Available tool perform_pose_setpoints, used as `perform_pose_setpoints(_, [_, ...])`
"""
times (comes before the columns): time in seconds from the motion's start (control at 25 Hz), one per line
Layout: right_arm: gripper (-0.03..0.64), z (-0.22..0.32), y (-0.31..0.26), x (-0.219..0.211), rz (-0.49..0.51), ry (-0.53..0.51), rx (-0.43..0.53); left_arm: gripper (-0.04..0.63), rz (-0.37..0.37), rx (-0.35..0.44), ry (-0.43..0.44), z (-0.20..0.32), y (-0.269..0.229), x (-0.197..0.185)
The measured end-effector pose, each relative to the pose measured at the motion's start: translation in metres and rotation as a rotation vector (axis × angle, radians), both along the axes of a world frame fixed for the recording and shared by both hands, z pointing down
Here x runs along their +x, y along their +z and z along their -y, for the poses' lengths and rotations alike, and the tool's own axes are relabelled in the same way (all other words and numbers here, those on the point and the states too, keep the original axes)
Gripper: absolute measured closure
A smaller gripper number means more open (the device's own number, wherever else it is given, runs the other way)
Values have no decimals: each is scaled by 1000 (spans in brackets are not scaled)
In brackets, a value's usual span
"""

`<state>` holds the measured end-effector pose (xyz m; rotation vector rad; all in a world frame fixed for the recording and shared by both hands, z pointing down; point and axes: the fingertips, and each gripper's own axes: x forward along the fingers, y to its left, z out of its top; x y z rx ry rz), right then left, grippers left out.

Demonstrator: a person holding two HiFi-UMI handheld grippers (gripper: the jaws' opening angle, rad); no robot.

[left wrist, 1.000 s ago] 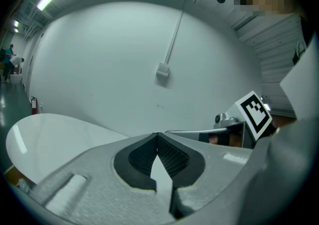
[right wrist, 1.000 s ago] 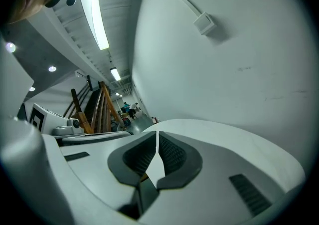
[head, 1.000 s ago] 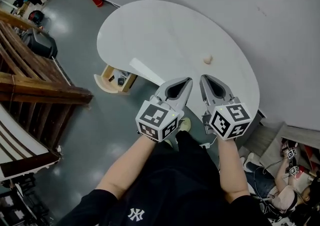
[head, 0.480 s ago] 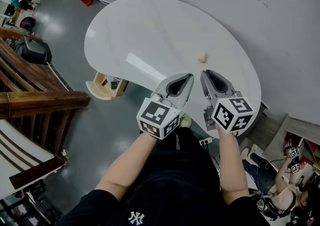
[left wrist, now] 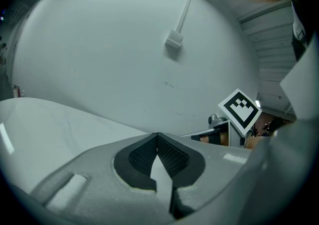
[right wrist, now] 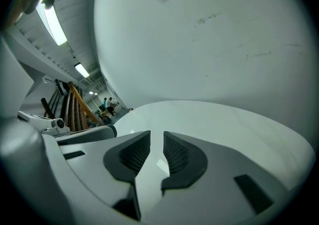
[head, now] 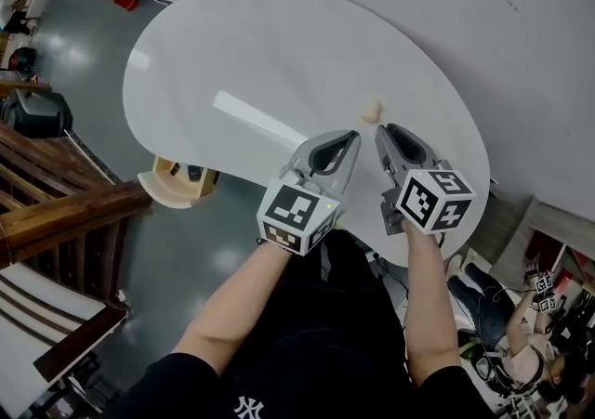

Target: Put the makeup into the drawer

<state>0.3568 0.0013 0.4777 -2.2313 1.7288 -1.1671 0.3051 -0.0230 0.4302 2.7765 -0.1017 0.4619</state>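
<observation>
Step in hand: the approach. Judging by the layout, the right gripper [right wrist: 156, 138] is being readied to pick up the makeup [head: 371, 111]; nothing is grasped yet.
Next move calls for: a wider gap in the right jaws, a short advance toward 11 o'clock so that the two fingers straddle the makeup, then a gentle closure, since the piece looks small and light enough to skid on the smooth top.
Right fingers: the pads [right wrist: 175, 153] stand a narrow slot apart and are opening. Only bare tabletop shows between them; they hold and touch nothing.
Left fingers: the pads [left wrist: 172, 155] of the left gripper [left wrist: 157, 136] meet at their tips, closed on nothing, just beside the right gripper.
Makeup: a small pale beige lump lying alone on the table [head: 232, 55]. It sits at about 11 o'clock from the right fingertips and 1 o'clock from the left ones, near both and touching neither. Neither gripper view shows it.
Table: white, rounded and glossy, its far edge against a pale wall.
Drawer: probably the wooden compartment [head: 177, 181] that juts out below the table's edge at about 9 o'clock from the left gripper, well apart from the makeup. It appears open, with small items inside too small to identify.
</observation>
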Motion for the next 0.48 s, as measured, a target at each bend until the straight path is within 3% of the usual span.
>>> perform_pose_setpoints(0.48, [505, 25, 86, 43, 76, 69, -151, 586, 53, -52, 73, 29, 59, 33])
